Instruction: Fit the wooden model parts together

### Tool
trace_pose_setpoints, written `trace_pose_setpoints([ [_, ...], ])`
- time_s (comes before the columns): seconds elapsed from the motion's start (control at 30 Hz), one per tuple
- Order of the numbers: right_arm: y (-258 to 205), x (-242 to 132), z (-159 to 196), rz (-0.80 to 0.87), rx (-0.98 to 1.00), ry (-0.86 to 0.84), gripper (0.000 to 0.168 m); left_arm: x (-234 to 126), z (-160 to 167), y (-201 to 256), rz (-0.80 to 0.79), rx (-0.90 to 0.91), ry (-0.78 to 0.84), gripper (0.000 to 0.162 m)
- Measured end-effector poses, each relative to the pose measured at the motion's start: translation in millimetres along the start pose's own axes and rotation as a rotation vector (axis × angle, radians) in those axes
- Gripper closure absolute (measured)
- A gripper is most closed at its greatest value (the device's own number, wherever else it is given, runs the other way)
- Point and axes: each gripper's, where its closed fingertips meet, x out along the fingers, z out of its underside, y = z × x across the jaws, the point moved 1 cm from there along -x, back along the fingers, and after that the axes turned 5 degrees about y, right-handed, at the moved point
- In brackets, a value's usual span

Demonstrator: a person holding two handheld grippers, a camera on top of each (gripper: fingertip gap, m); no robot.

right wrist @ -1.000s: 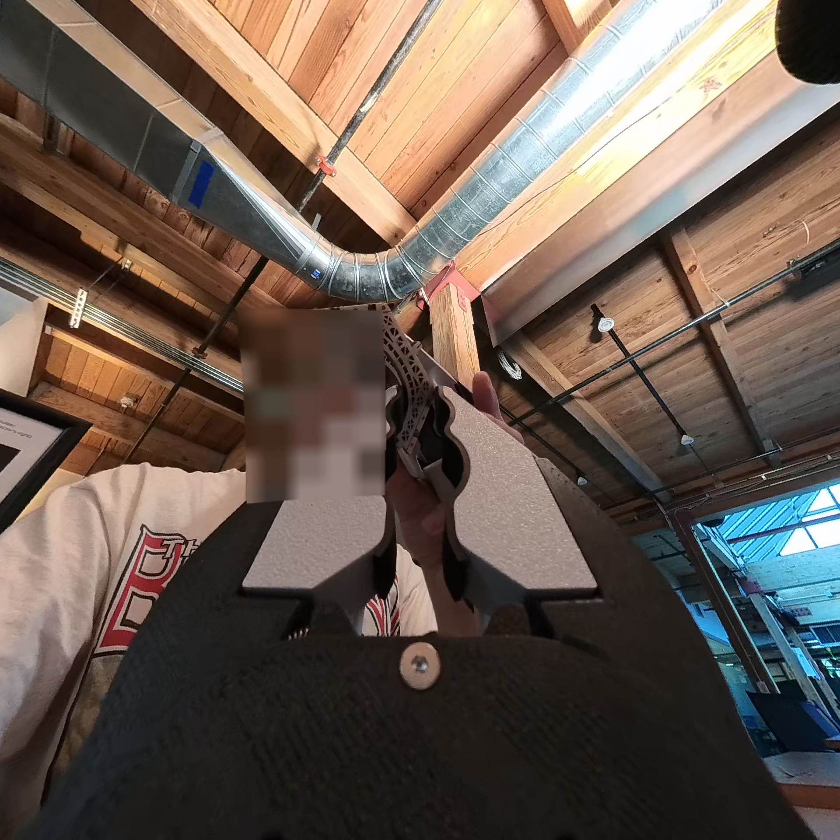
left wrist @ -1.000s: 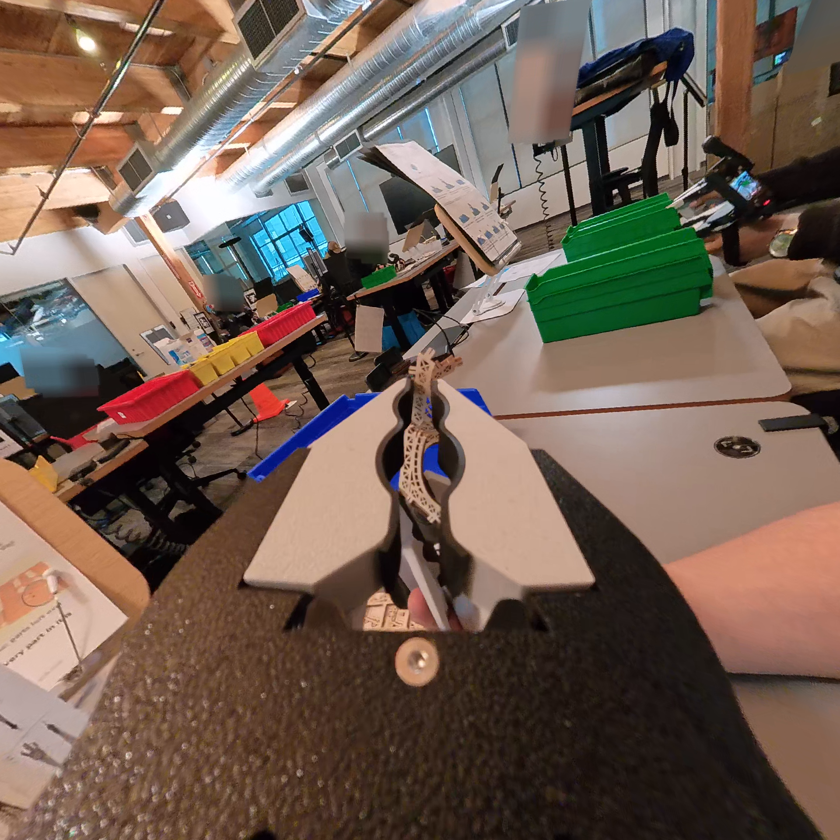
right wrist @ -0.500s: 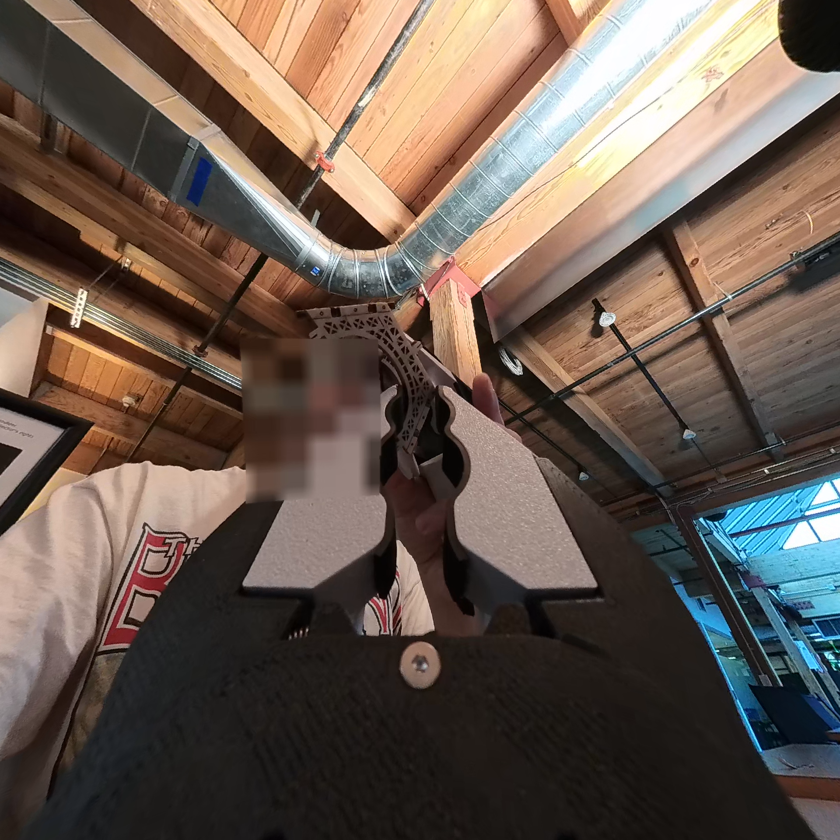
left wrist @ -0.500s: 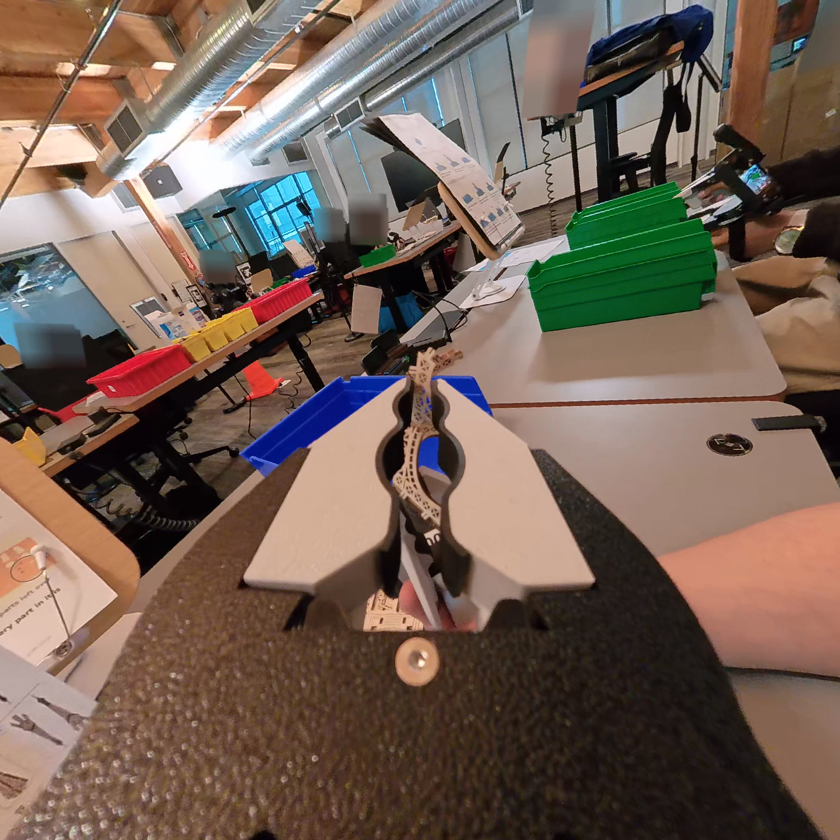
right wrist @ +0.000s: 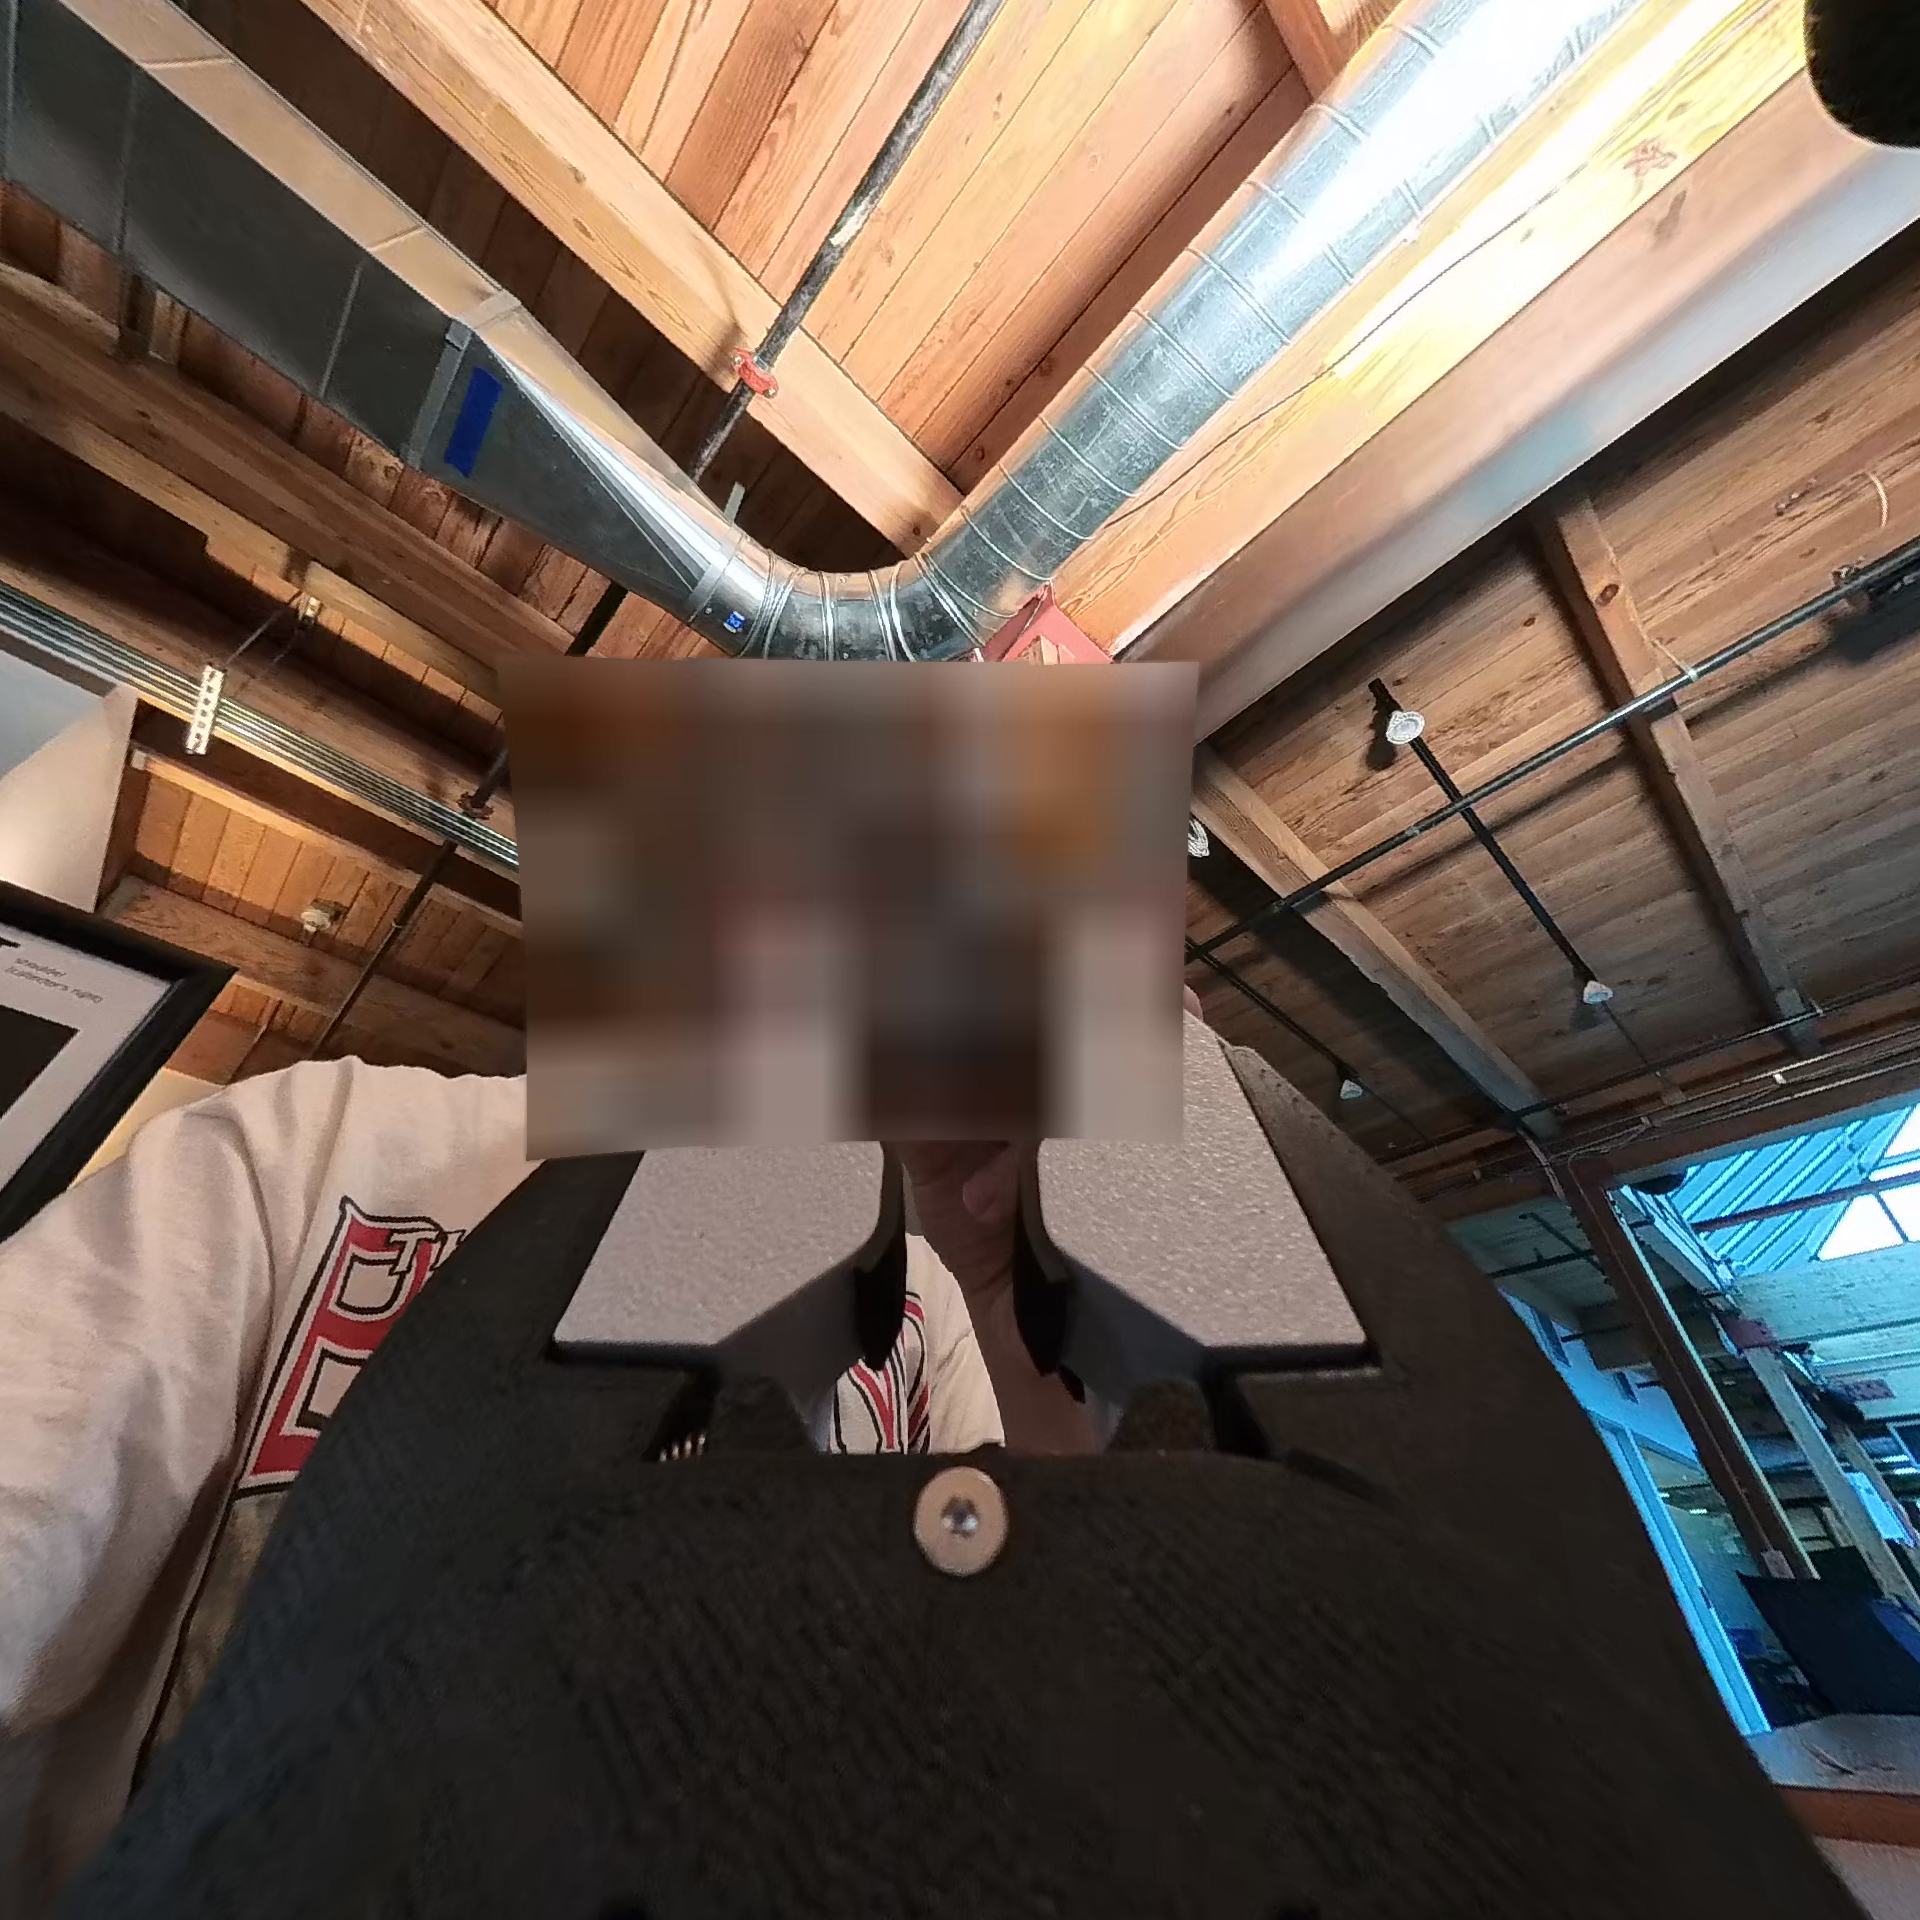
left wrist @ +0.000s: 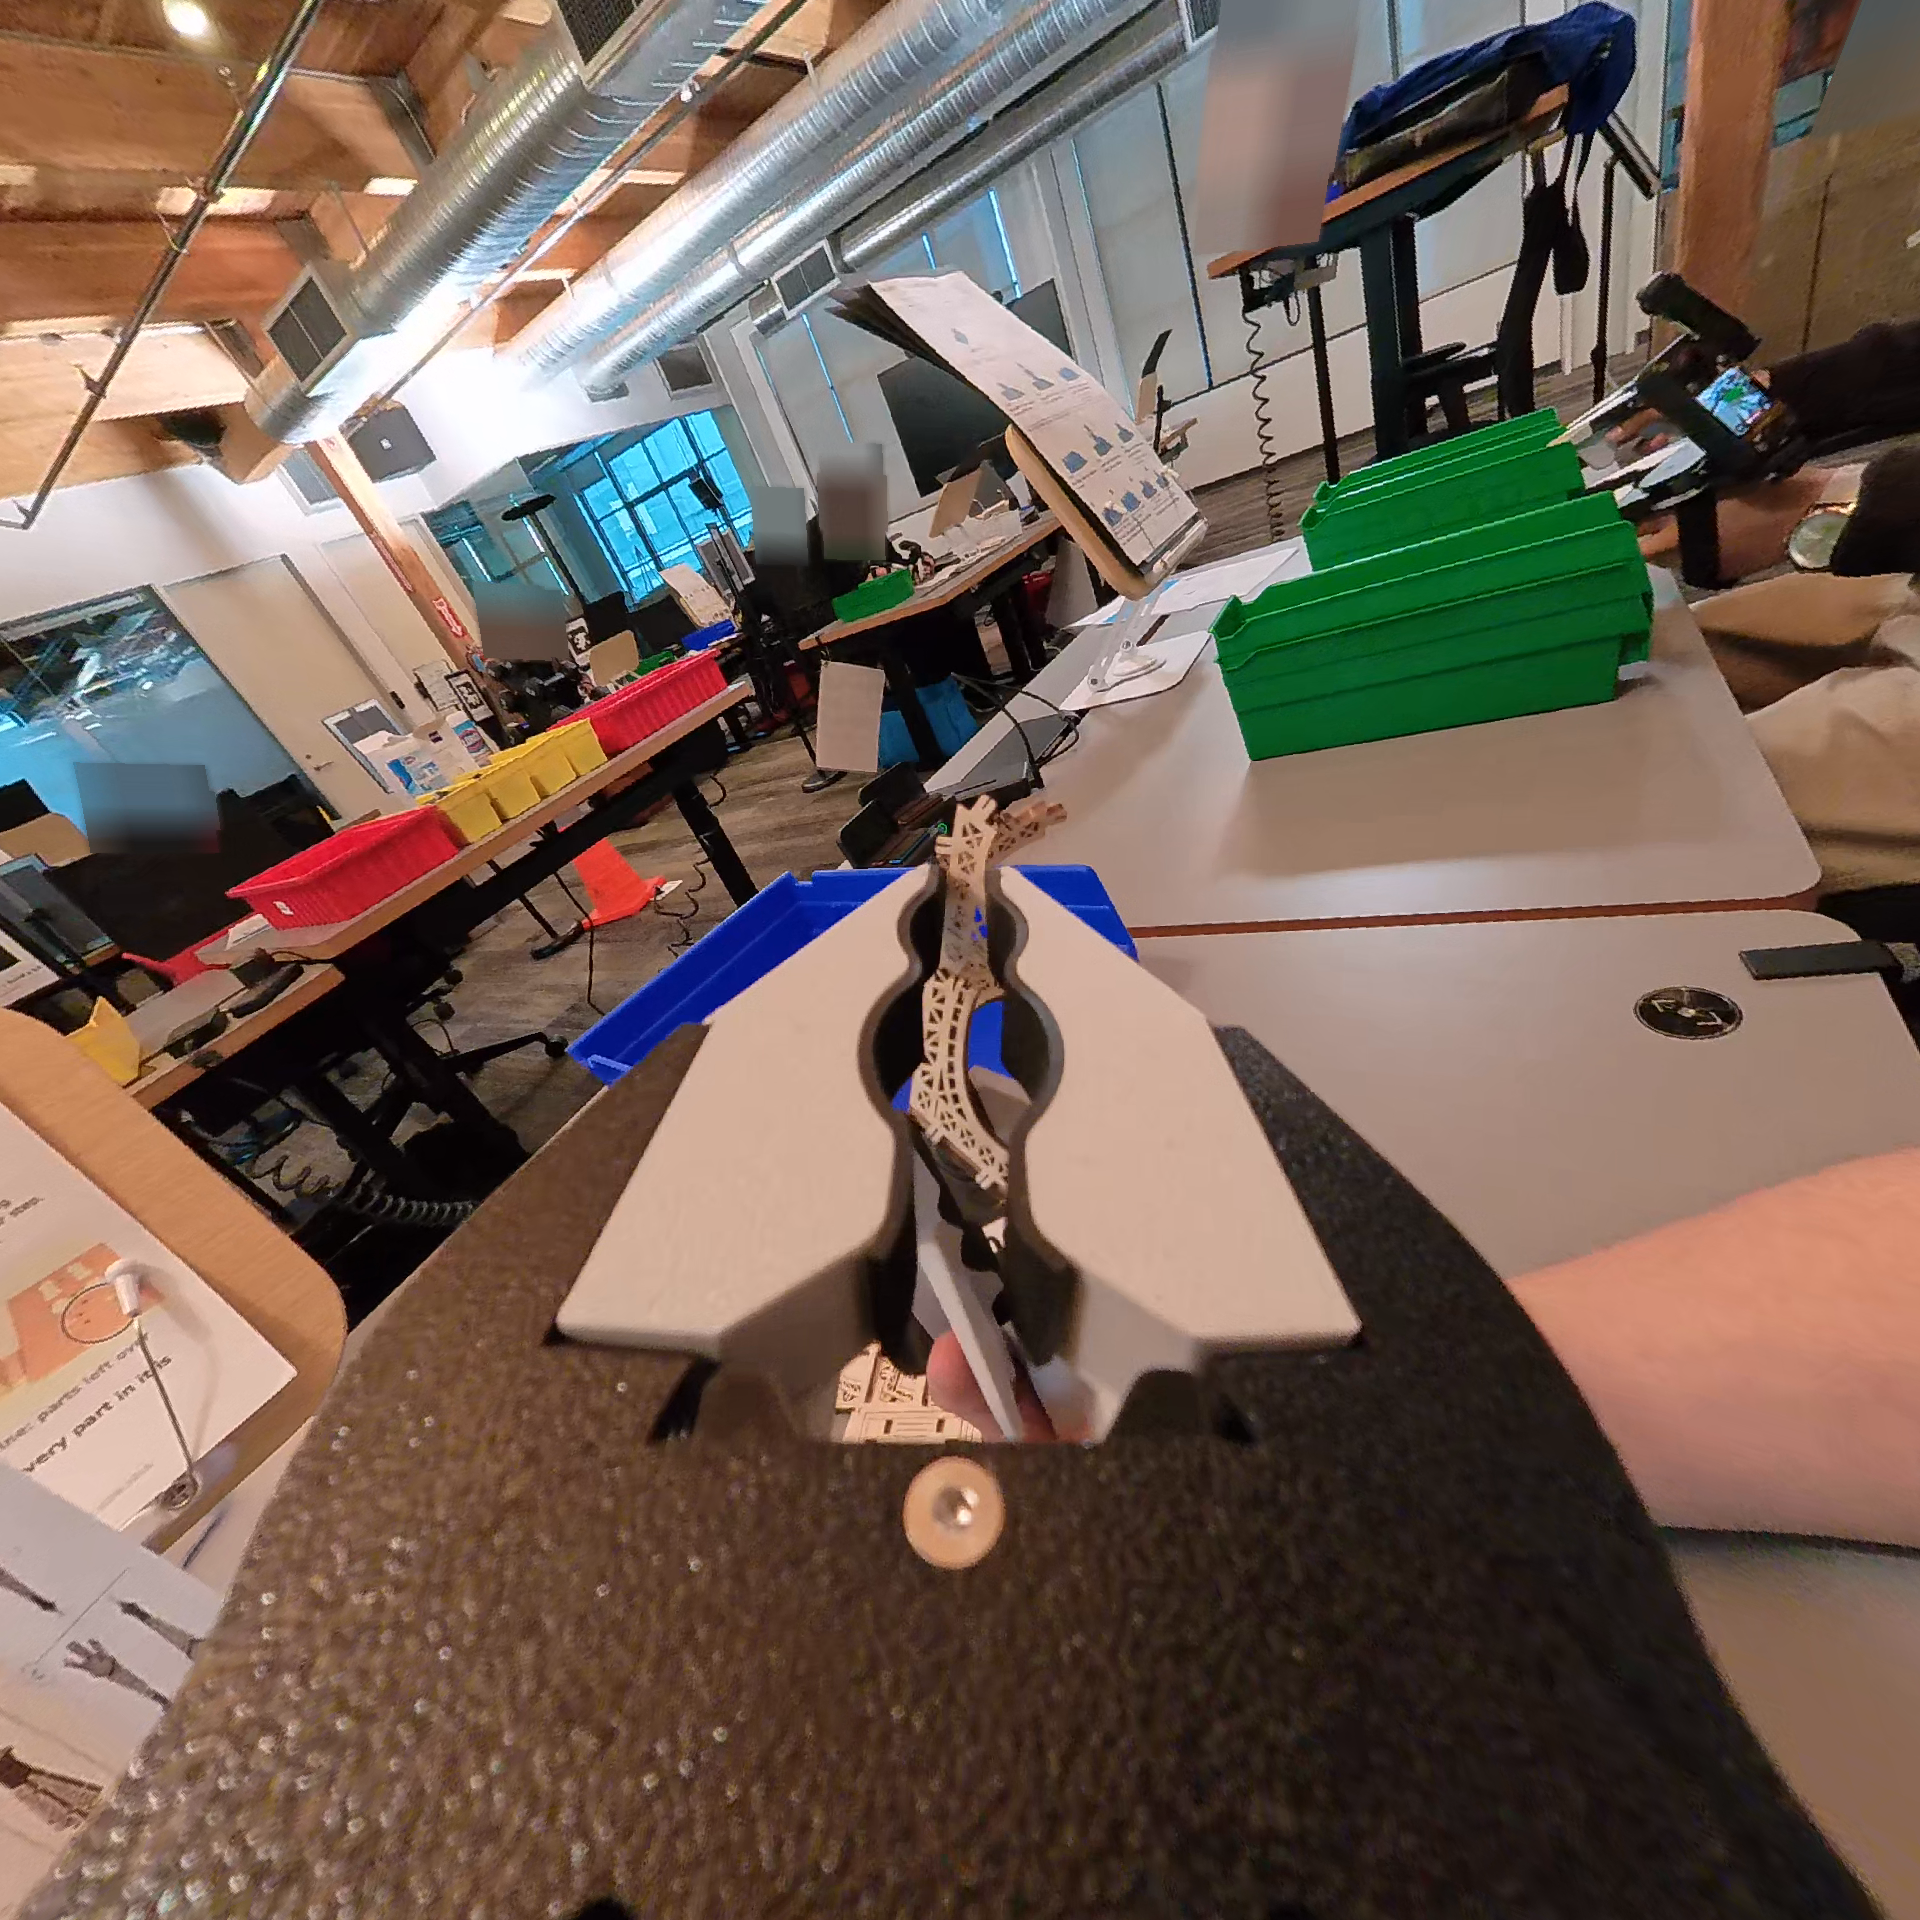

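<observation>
My left gripper (left wrist: pixel 961 883) is shut on a thin, pale wooden lattice part (left wrist: pixel 951 1049). The part stands upright between the jaws and sticks out past the tips, above the grey table (left wrist: pixel 1455 1091). A fingertip (left wrist: pixel 961 1382) and a flat wooden piece (left wrist: pixel 883 1403) show under the jaws. My right gripper (right wrist: pixel 961 1148) points up toward the ceiling. Its fingers (right wrist: pixel 1164 1226) stand close together, with a hand (right wrist: pixel 966 1195) behind the gap. A mosaic patch hides its tips and whatever is between them.
A blue bin (left wrist: pixel 790 935) sits just beyond my left gripper. Stacked green bins (left wrist: pixel 1434 644) and a stand holding a sheet (left wrist: pixel 1081 447) are on the farther table. A bare forearm (left wrist: pixel 1714 1351) lies at the right. Instruction sheets on a board (left wrist: pixel 125 1330) are at the left. Left tips to right tips: about 4 cm.
My left gripper has tilted slightly down with the lattice part still in it. In the right wrist view the wooden arch part seen between the jaws earlier is now hidden by the patch; the jaw gap is unchanged.
</observation>
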Motion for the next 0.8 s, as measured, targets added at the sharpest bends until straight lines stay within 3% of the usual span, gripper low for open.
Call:
trace_pose_setpoints([
  [0.03, -0.3, 0.1, 0.0, -0.002, 0.001, 0.0, 0.159, -0.1, -0.3, 0.2, 0.001, 0.0, 0.001, 0.157],
  [0.8, -1.1, 1.2, 2.7, -0.012, 0.022, -0.005, 0.158, 0.3, -0.9, 3.4, 0.006, 0.057, 0.008, 0.157],
])
